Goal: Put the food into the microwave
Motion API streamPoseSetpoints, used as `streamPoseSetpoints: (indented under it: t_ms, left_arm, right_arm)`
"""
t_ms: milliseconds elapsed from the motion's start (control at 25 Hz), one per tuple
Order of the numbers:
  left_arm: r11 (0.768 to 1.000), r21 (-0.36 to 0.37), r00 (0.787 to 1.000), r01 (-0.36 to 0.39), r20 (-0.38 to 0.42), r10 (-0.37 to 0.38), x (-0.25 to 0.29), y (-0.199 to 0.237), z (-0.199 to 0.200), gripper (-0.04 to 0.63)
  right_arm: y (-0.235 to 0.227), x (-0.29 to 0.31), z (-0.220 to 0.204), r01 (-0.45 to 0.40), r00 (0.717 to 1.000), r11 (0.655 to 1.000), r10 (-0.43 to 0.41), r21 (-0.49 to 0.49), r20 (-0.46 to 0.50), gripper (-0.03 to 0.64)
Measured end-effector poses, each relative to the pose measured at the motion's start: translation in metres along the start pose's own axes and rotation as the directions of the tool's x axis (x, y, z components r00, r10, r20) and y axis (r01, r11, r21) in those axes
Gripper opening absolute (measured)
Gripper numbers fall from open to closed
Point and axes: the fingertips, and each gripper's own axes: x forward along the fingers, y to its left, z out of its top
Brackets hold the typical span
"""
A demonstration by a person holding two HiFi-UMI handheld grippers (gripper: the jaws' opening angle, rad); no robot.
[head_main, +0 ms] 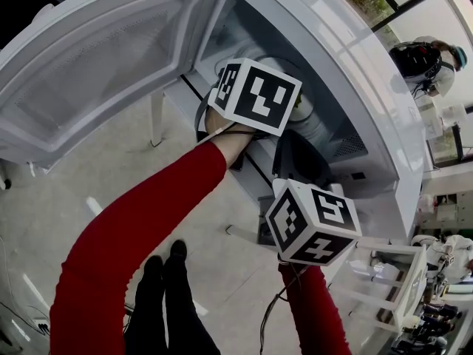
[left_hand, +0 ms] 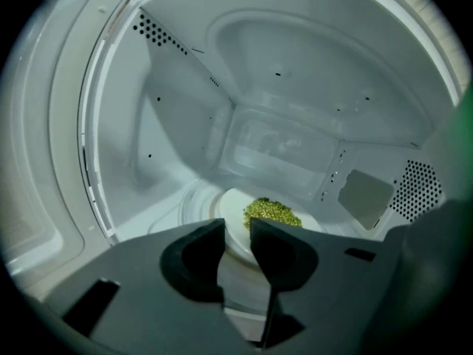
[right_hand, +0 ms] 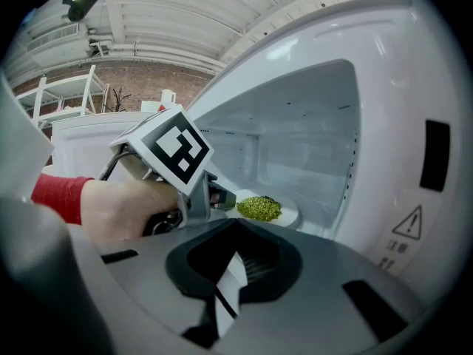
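Note:
The white microwave (head_main: pixel 384 124) stands with its door (head_main: pixel 103 65) swung wide to the left. Inside it, a white plate (left_hand: pixel 233 205) carrying a heap of small green food (left_hand: pixel 272 213) rests on the glass turntable (left_hand: pixel 194 202). My left gripper (left_hand: pixel 236 231) reaches into the cavity; its jaws stand apart, with the plate's near rim showing in the gap between them. In the right gripper view the left gripper (right_hand: pixel 225 198) points at the food (right_hand: pixel 259 208). My right gripper (right_hand: pixel 236 224) stays outside the opening, jaws together, holding nothing.
The cavity walls and perforated vents (left_hand: pixel 417 191) enclose the plate closely. The microwave's front panel (right_hand: pixel 436 154) is to the right of the opening. A white rack (head_main: pixel 399 279) stands at the lower right, and another person (head_main: pixel 425 61) is far behind.

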Motion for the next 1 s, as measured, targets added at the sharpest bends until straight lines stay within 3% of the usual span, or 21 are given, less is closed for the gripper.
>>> streamPoseSetpoints:
  t_ms: [320, 520, 680, 800, 1000]
  left_arm:
    - [1.0, -0.021, 0.999, 0.022, 0.029, -0.021, -0.002, 0.005, 0.003, 0.1]
    - [1.0, -0.023, 0.997, 0.005, 0.08, -0.003, -0.028, 0.026, 0.013, 0.011]
    - [0.991, -0.078, 0.978, 0.112, 0.183, -0.097, -0.056, 0.02, 0.024, 0.009]
    - [0.98, -0.078, 0.961, 0.185, 0.224, -0.163, -0.089, 0.014, 0.022, 0.009]
    - [0.969, -0.078, 0.944, 0.236, 0.253, -0.209, -0.152, 0.006, 0.004, 0.008]
  right_arm:
    - [0.001, 0.002, -0.003, -0.006, 1.0, 1.0, 0.006, -0.004, 0.004, 0.014]
    - [0.012, 0.0, 0.004, -0.031, 0.999, 1.0, 0.031, 0.0, 0.036, 0.014]
    - [0.02, -0.012, 0.014, -0.059, 0.997, 0.998, 0.058, 0.016, 0.052, 0.014]
    - [0.035, -0.031, 0.025, -0.11, 0.991, 0.993, 0.106, 0.04, 0.079, 0.014]
    - [0.054, -0.076, 0.041, -0.185, 0.978, 0.98, 0.177, 0.071, 0.112, 0.014]
